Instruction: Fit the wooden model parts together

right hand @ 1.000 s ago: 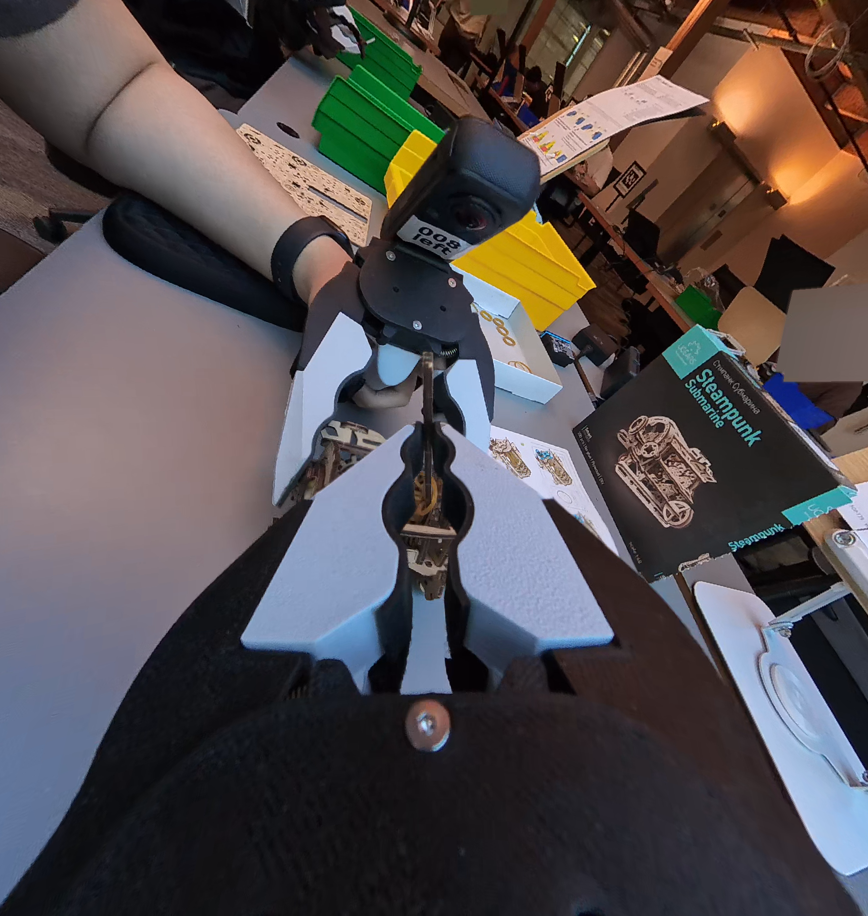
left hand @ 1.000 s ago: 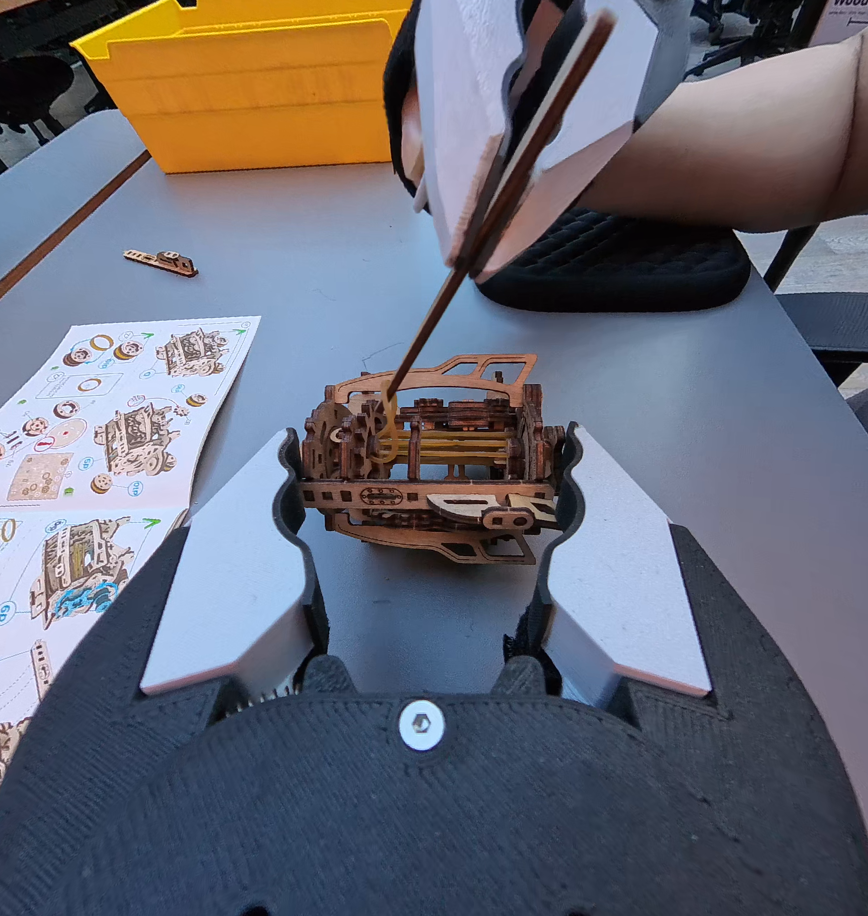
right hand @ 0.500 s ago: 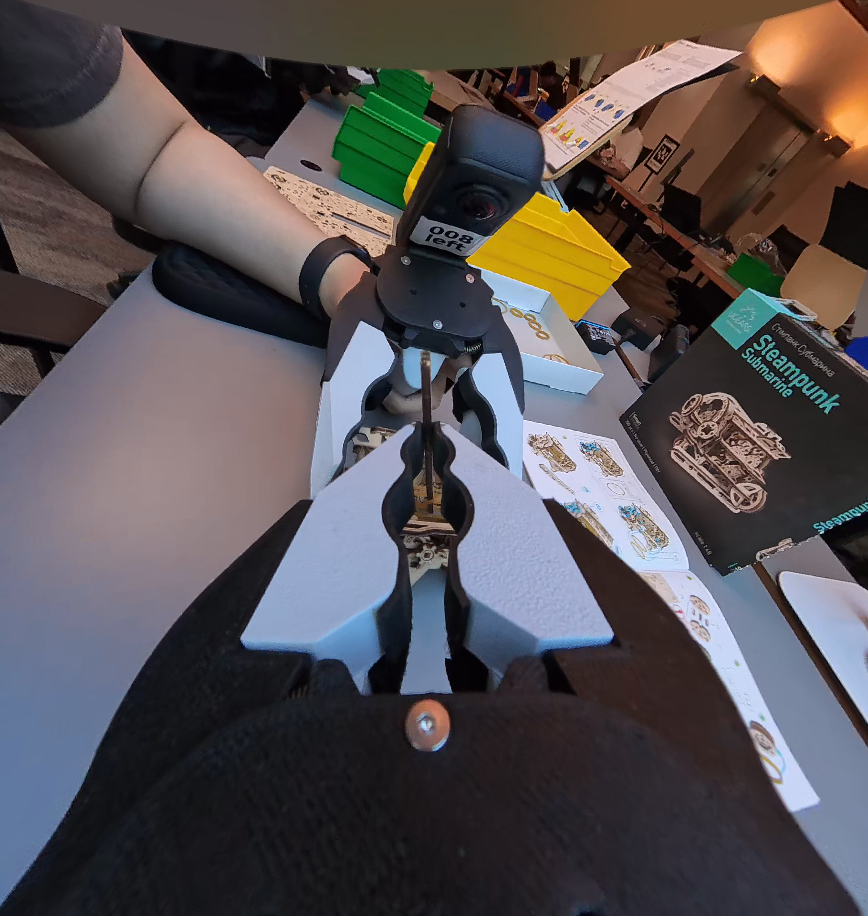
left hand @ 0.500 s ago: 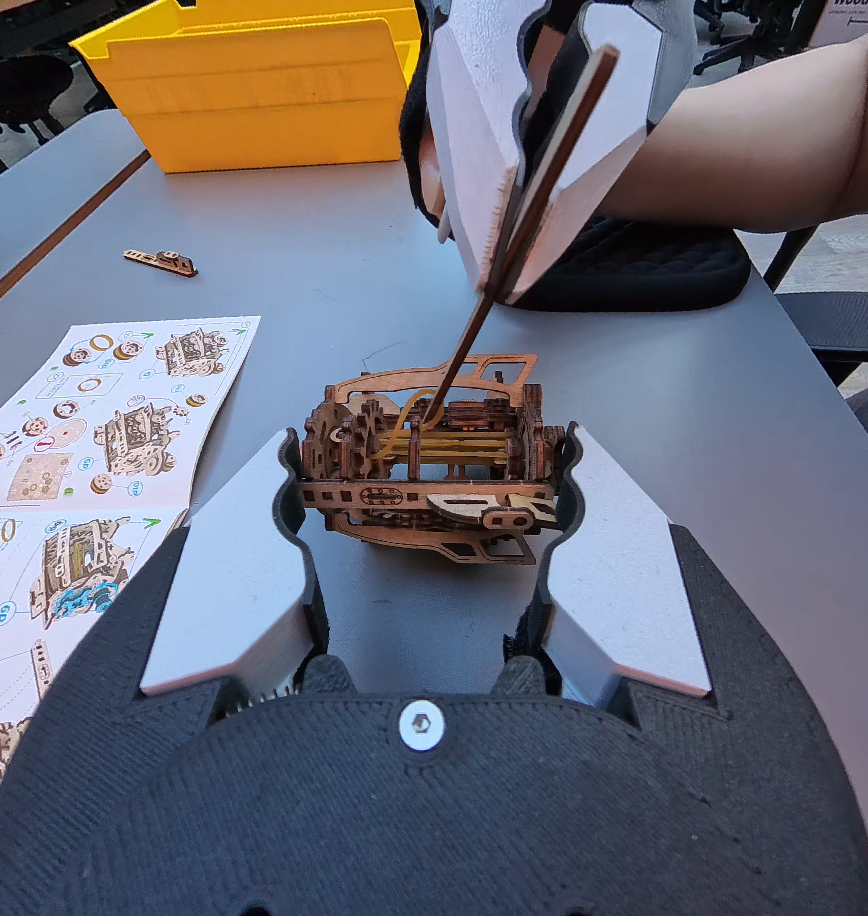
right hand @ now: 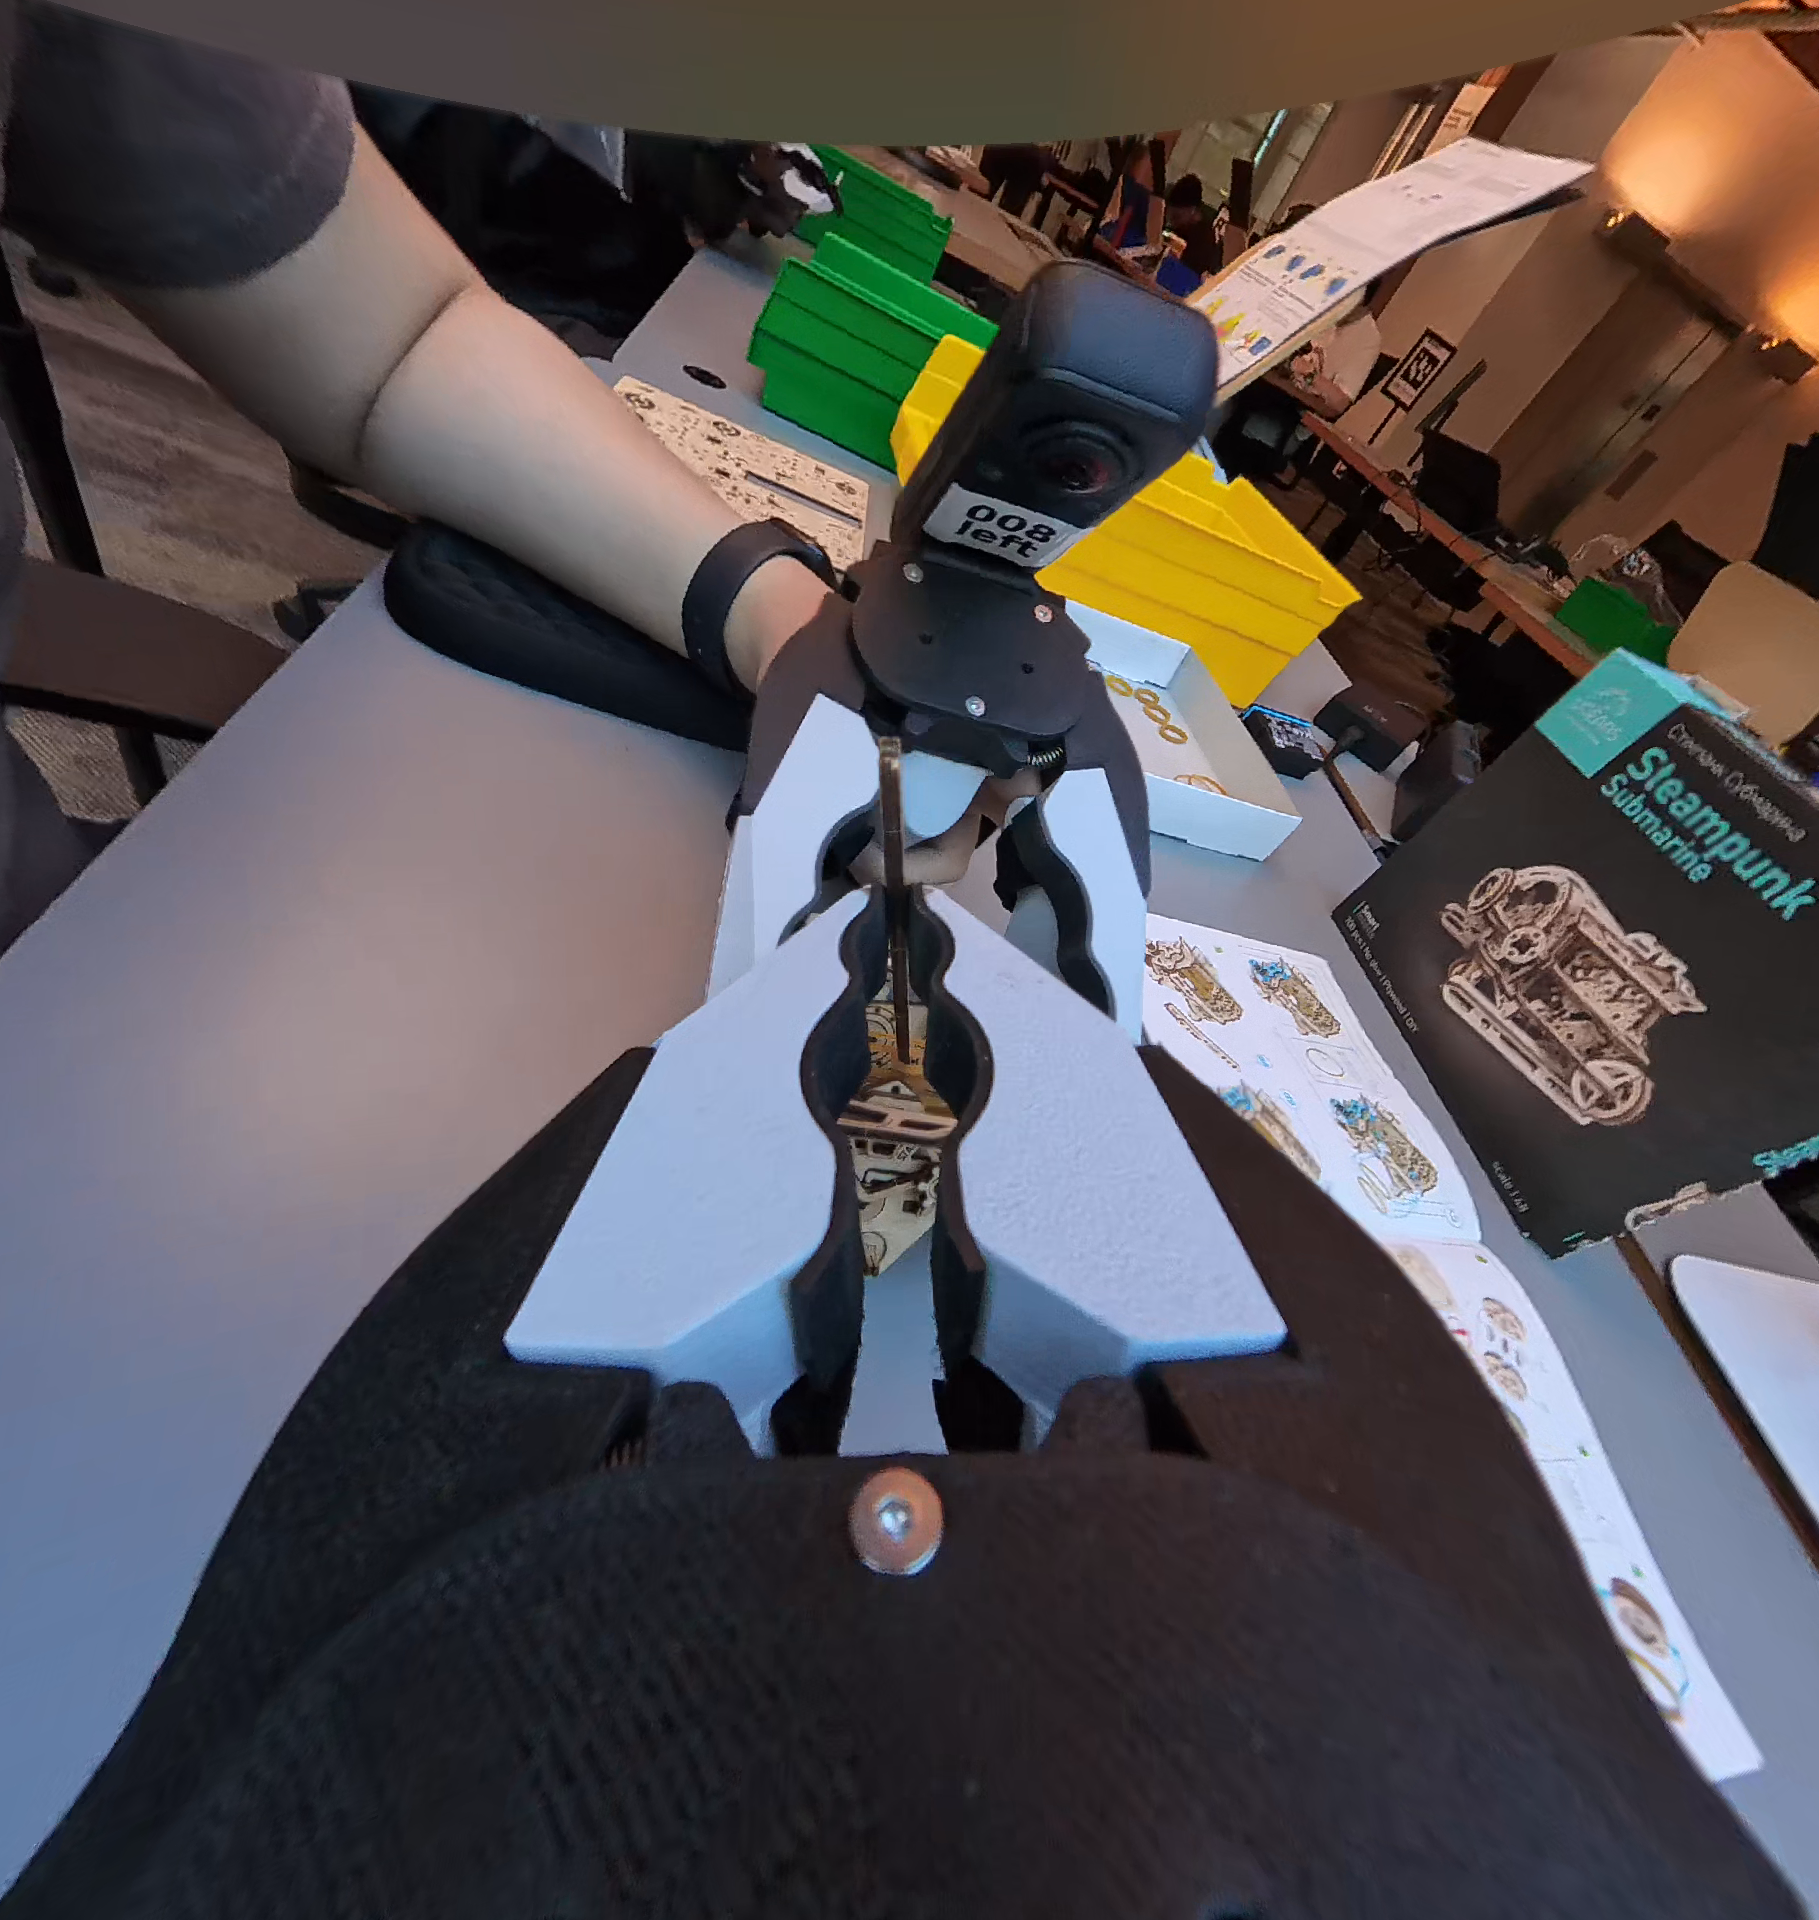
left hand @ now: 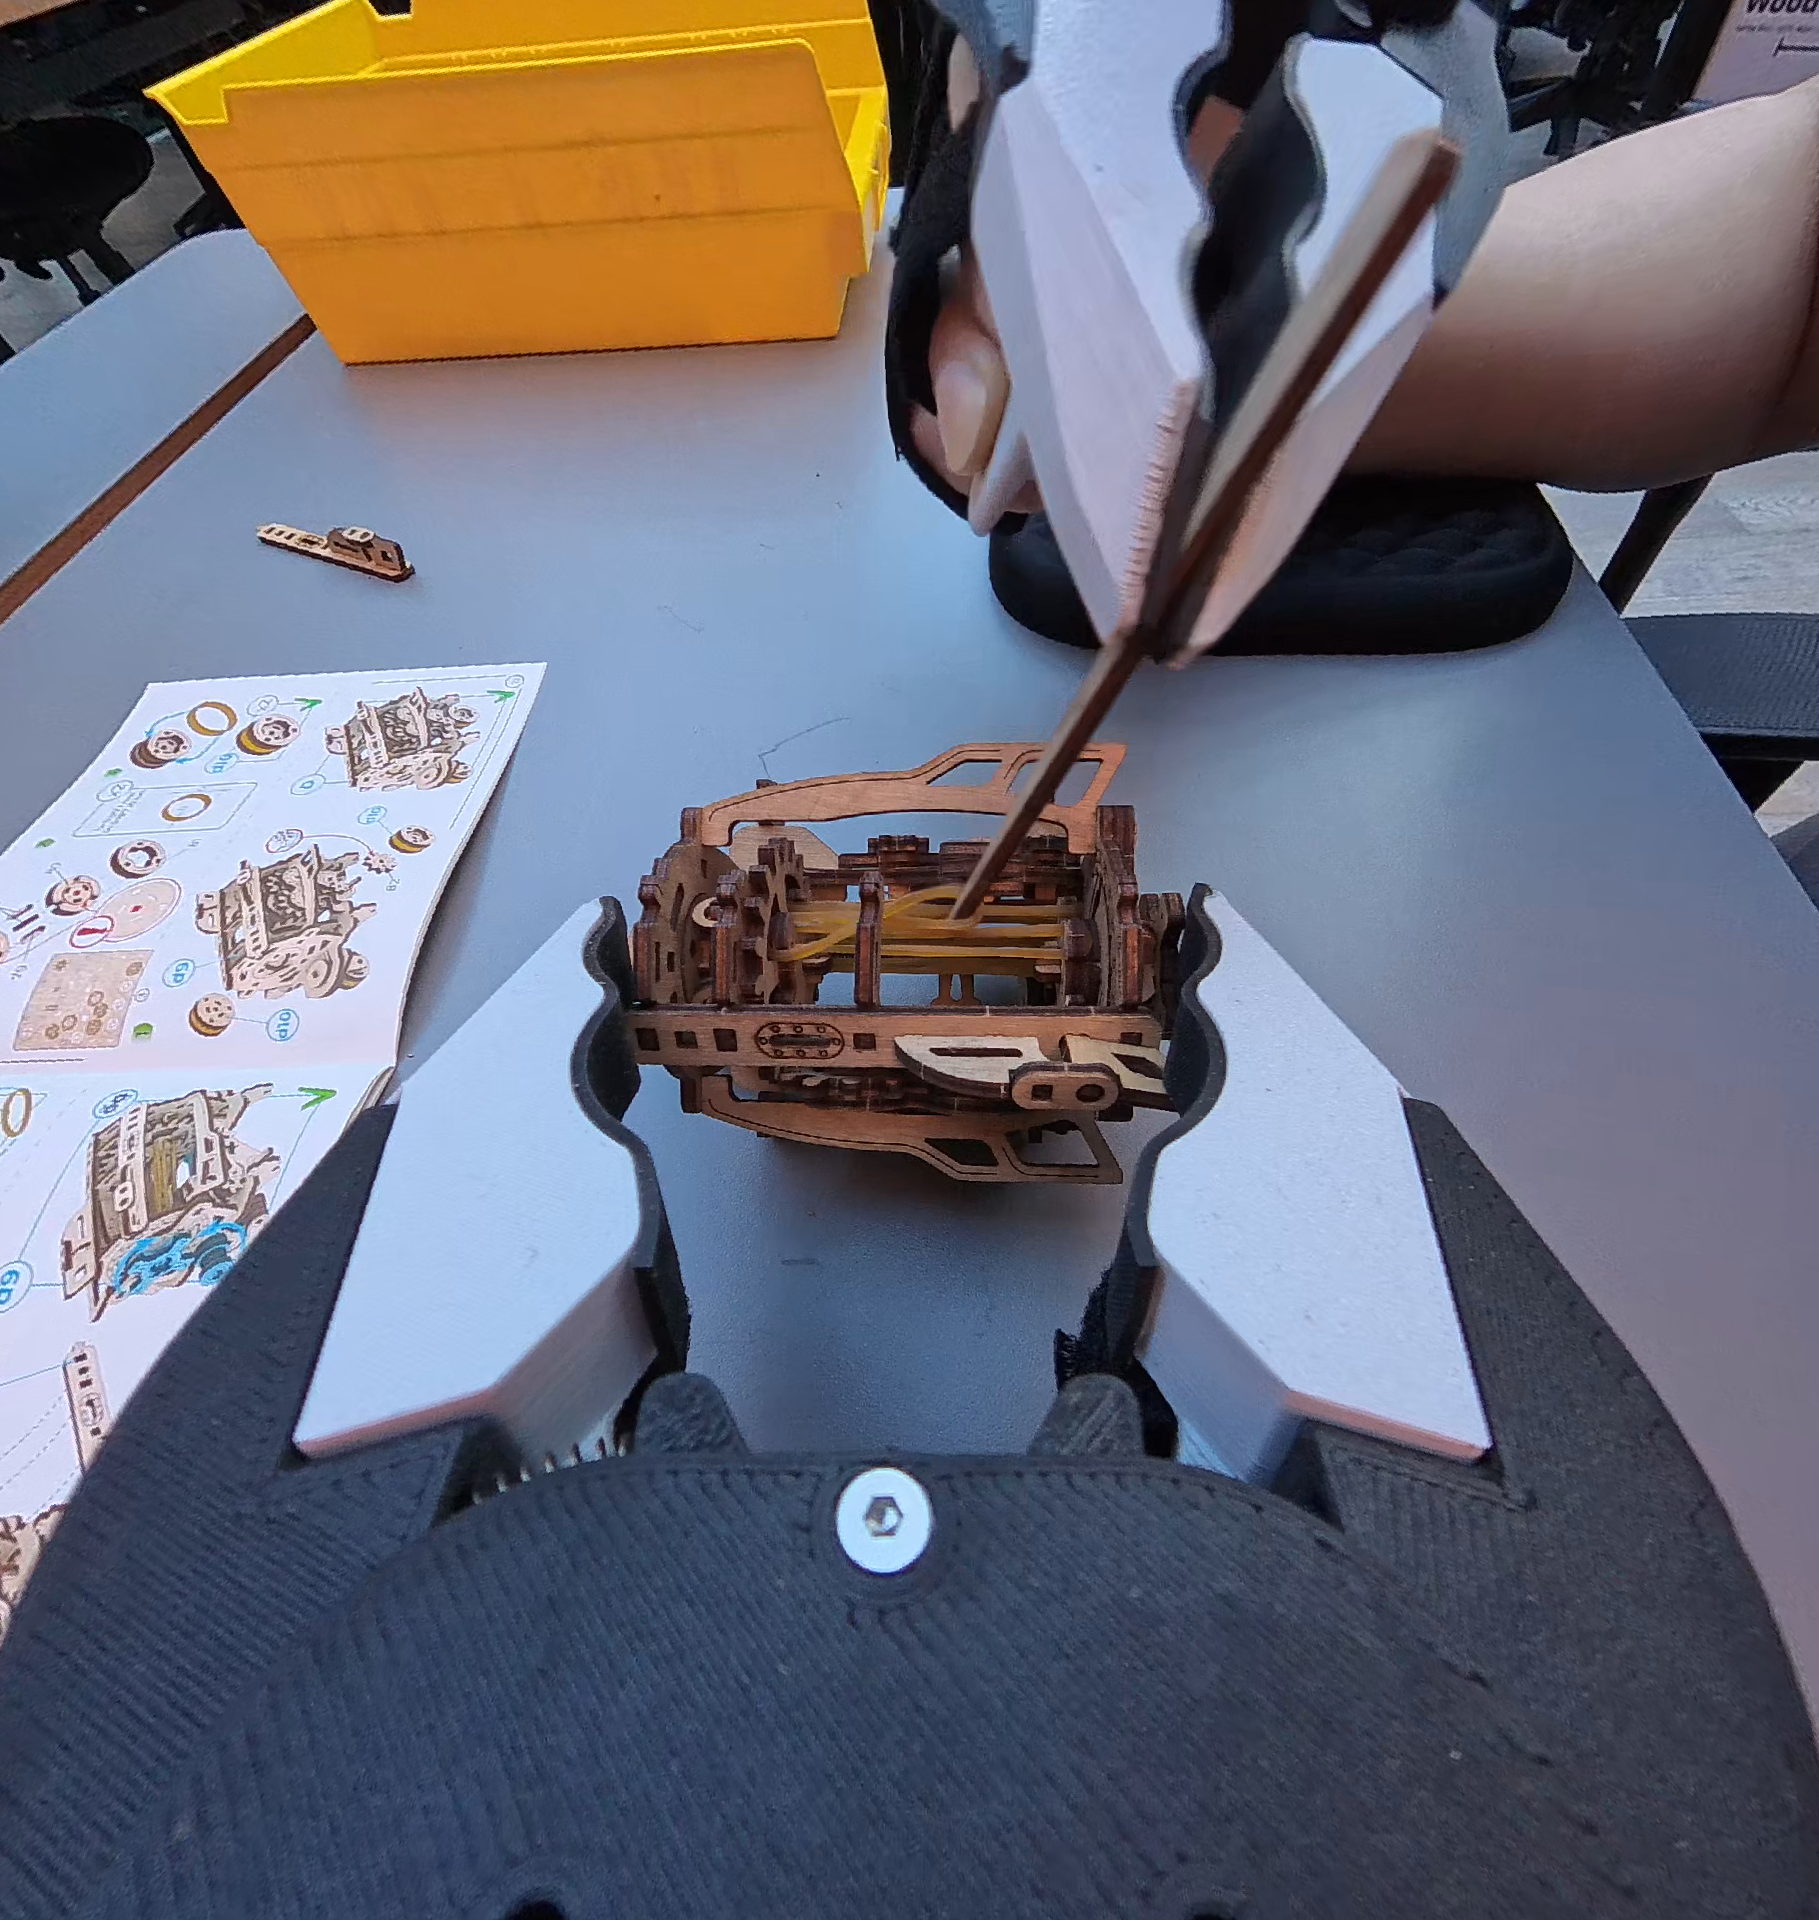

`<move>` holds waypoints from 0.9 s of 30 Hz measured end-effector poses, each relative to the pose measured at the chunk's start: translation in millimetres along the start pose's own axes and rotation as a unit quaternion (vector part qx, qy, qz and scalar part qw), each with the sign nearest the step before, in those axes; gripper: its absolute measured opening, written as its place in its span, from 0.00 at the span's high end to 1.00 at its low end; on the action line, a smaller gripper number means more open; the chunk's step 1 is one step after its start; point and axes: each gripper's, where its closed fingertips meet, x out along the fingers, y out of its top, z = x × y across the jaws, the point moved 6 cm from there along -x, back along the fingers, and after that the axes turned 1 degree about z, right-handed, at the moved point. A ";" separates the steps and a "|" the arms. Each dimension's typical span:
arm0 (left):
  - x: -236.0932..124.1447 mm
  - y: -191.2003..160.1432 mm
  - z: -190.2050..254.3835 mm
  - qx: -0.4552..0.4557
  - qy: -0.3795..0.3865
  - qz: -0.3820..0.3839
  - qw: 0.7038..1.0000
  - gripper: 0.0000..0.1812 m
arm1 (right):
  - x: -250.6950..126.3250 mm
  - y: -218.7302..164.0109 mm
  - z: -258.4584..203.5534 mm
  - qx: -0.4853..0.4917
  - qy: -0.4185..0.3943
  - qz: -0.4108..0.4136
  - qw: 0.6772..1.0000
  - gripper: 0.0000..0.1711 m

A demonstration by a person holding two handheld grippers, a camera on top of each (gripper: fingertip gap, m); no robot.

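One wooden model (left hand: 889, 971), at the grey table's (left hand: 1404, 935) centre, sits clamped in the left gripper (left hand: 894, 1049). From 1 o'clock, the right gripper (left hand: 1159, 623), pinching one wooden stick (left hand: 1050, 774), pokes the model's yellow rubber bands (left hand: 936, 925).

My left gripper (left hand: 900, 997) had matt white fingers (left hand: 489, 1236) with a faintly grainy face, lined inside with dull black rubbery pads, and its body was rough, ridged black plastic with one bright metal screw (left hand: 882, 1521). The wooden model (left hand: 889, 977) between them was thin laser-cut plywood, brown at the burnt edges and paler on the flat faces, unvarnished, with yellowish rubber bands (left hand: 946, 930) strung through it. The wooden stick (left hand: 1175, 582) in my right gripper (left hand: 1144, 649) looked like the same bare ply. The table (left hand: 1404, 935) was smooth, matt grey. The instruction sheet (left hand: 209, 894) was printed paper with a slight sheen, the yellow bin (left hand: 552, 197) smooth plastic, and the black pad (left hand: 1404, 571) quilted cloth.
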 end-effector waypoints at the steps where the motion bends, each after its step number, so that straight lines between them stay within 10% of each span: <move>1: -0.1 0.0 0.0 0.000 0.000 0.000 1.000 0.43 | 1.2 1.0 -2.7 -0.015 0.001 -0.005 1.000 1.00; 13: -0.1 0.0 0.1 0.000 0.000 0.000 1.000 0.43 | 18.0 3.2 -31.7 -0.229 -0.006 -0.104 0.968 0.99; 27: 0.0 -0.1 -0.2 -0.001 0.000 0.001 1.000 0.43 | -0.8 24.4 -16.2 -0.106 -0.004 0.011 0.994 1.00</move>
